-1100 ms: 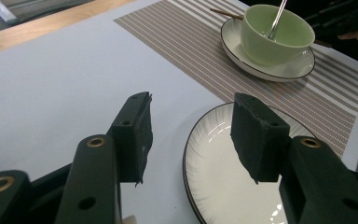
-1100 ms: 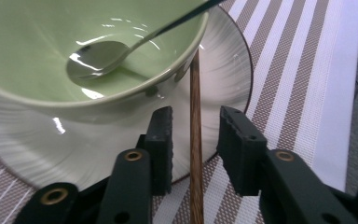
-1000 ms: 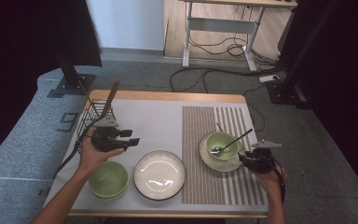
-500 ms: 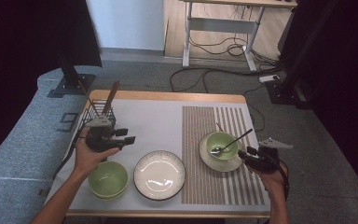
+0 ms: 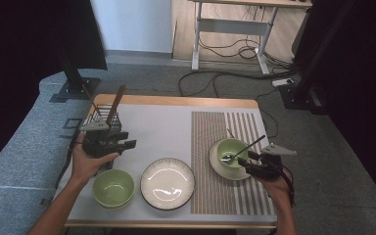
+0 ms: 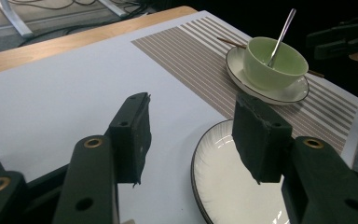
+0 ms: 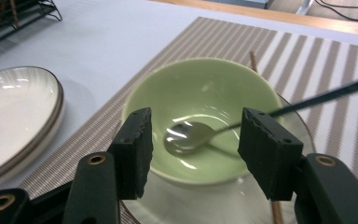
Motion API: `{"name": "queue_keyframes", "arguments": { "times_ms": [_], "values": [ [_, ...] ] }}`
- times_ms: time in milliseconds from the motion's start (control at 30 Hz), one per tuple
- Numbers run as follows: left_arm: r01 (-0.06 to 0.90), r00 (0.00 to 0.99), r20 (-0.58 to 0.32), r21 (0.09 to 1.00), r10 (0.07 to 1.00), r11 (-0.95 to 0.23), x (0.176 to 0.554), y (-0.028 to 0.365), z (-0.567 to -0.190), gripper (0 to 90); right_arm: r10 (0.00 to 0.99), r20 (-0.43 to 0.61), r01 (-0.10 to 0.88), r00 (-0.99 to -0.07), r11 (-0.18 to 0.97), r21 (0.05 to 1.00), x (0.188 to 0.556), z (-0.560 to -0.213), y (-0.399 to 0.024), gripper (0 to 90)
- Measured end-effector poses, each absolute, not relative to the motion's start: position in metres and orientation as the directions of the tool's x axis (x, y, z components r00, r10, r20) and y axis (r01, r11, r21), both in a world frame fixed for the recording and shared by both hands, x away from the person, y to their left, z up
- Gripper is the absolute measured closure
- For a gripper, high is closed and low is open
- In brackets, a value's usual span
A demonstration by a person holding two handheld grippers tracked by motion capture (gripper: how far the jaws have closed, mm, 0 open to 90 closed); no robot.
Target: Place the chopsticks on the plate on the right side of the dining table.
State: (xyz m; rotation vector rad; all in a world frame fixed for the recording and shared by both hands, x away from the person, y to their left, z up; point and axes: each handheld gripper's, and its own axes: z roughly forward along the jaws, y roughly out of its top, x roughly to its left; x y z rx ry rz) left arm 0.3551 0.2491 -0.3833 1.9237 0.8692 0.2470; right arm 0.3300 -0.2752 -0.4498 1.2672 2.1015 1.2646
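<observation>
Jaws of the right gripper [image 7: 193, 154] stand apart with nothing between them, having just been opening, right in front of the pale green bowl [image 7: 204, 116]. Inside it lies a shiny metal spoon [image 7: 186, 136], handle leaning over the far rim. That bowl sits on a white saucer [image 5: 215, 169] on the striped placemat [image 5: 215, 196], near the table's right edge. Left gripper [image 6: 191, 135], also open and empty, hovers above bare tabletop beside the ribbed white plate [image 6: 223, 186].
</observation>
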Motion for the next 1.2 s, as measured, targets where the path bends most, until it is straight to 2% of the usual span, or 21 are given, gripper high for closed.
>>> {"name": "queue_keyframes", "arguments": {
  "times_ms": [333, 767, 967, 1200],
  "values": [
    [0.466, 0.715, -0.189, 0.847, 0.673, -0.257, 0.357, 0.259, -0.38, 45.1, 0.837, 0.134, 0.497, -0.531, 0.179, 0.849, 0.333, -0.452, -0.259, 43.6],
    [0.473, 0.692, -0.206, 0.853, 0.692, -0.22, 0.362, 0.278, -0.376, 45.1, 0.825, 0.09, 0.48, -0.558, 0.232, 0.846, 0.336, -0.456, -0.236, 43.6],
    [0.475, 0.679, -0.214, 0.857, 0.702, -0.198, 0.365, 0.288, -0.372, 45.0, 0.815, 0.094, 0.483, -0.571, 0.241, 0.842, 0.338, -0.459, -0.23, 43.8],
    [0.482, 0.655, -0.24, 0.863, 0.717, -0.151, 0.371, 0.305, -0.37, 45.0, 0.805, 0.141, 0.485, -0.576, 0.198, 0.852, 0.339, -0.458, -0.232, 44.2]
  ]
}}
